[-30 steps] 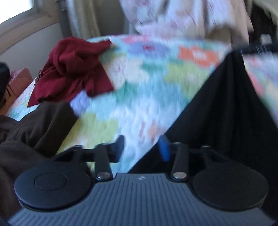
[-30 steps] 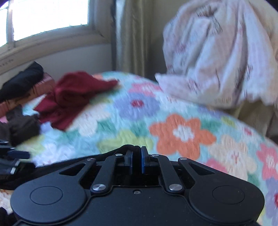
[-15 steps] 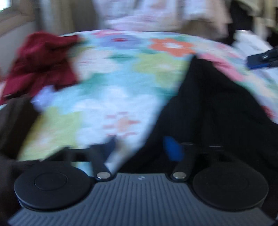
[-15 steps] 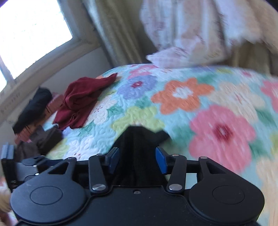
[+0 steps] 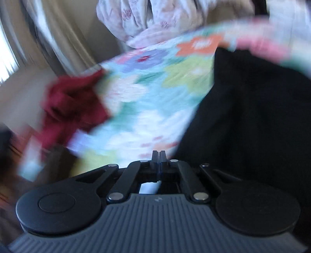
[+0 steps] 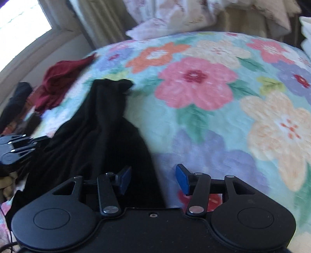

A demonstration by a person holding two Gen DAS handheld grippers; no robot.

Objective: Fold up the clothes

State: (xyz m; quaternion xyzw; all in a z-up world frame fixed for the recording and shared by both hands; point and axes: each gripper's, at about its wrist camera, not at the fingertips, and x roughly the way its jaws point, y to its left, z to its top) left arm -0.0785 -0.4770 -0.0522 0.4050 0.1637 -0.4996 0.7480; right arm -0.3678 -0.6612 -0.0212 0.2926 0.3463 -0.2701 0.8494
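**Black garment spread on the floral quilt, one gripper closed, one open**

Leftmost in the right wrist view, a dark bundle (image 6: 16, 101) sits at the bed's far edge, with a maroon garment (image 6: 58, 81) crumpled just beside it on the floral quilt (image 6: 213, 116). Next comes the left gripper (image 6: 41, 139), lying at the left edge of the black garment (image 6: 101, 136); its own camera shows its fingers (image 5: 155, 156) pressed together, though blur hides whether any cloth is pinched between them. That black garment stretches away across the quilt, narrowing to a rumpled end near the quilt's middle. Lower and further right, the right gripper (image 6: 153, 179) hovers with its blue-padded fingers (image 6: 124, 178) spread apart, the left pad over black cloth, the right over bare quilt. Behind the bed hang a pale curtain (image 6: 97, 21) and a heap of light patterned fabric (image 6: 175, 13).
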